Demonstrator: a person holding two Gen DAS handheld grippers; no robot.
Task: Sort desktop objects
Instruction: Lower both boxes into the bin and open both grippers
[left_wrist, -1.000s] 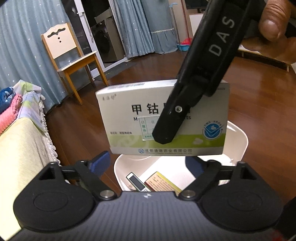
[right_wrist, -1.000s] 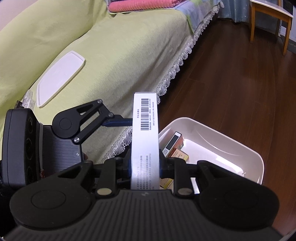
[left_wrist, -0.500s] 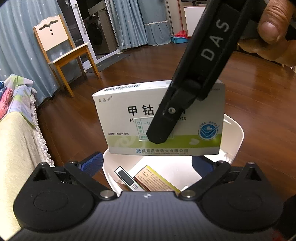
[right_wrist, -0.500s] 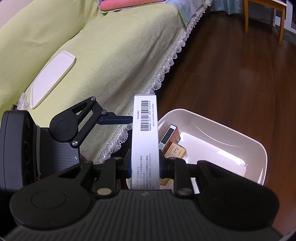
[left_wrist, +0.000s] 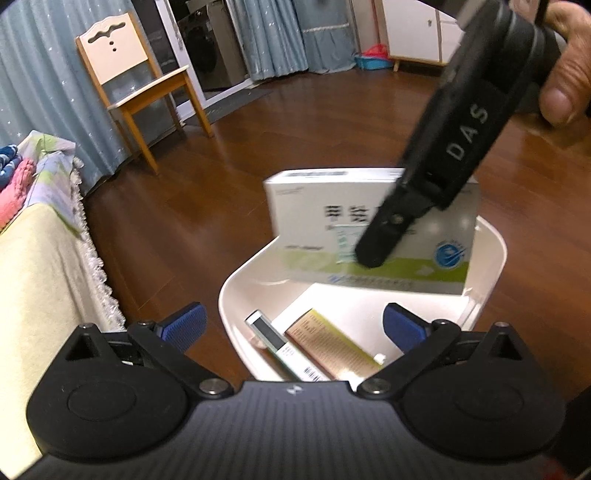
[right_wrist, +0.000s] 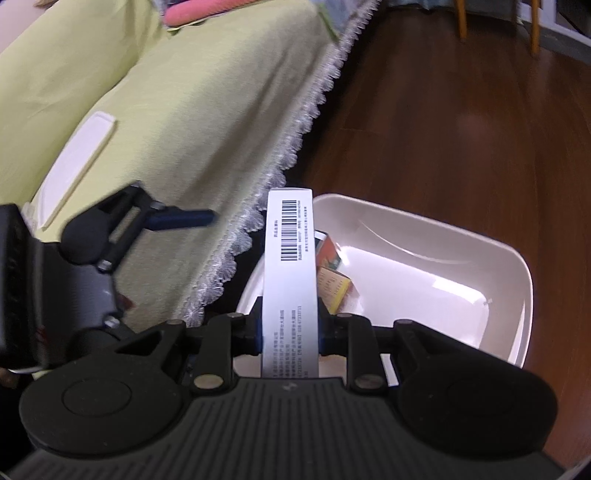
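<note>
Dark wood floor (left_wrist: 303, 122), yellow-green cover with lace edge (right_wrist: 207, 122) at one side, wooden chair (left_wrist: 136, 85) by the curtains. White bin (right_wrist: 509, 266) on floor beside the cover; small boxes (left_wrist: 332, 345) lying inside. Right gripper (right_wrist: 290, 334) clamped on white medicine box (right_wrist: 290, 280), held on edge, barcode side up, above the bin. Left gripper (left_wrist: 291, 326) fully spread, nothing between pads, poised over bin's near rim.

One bin (left_wrist: 495, 258), three boxes: one medicine box (left_wrist: 332, 206), two smaller boxes (left_wrist: 332, 343).
</note>
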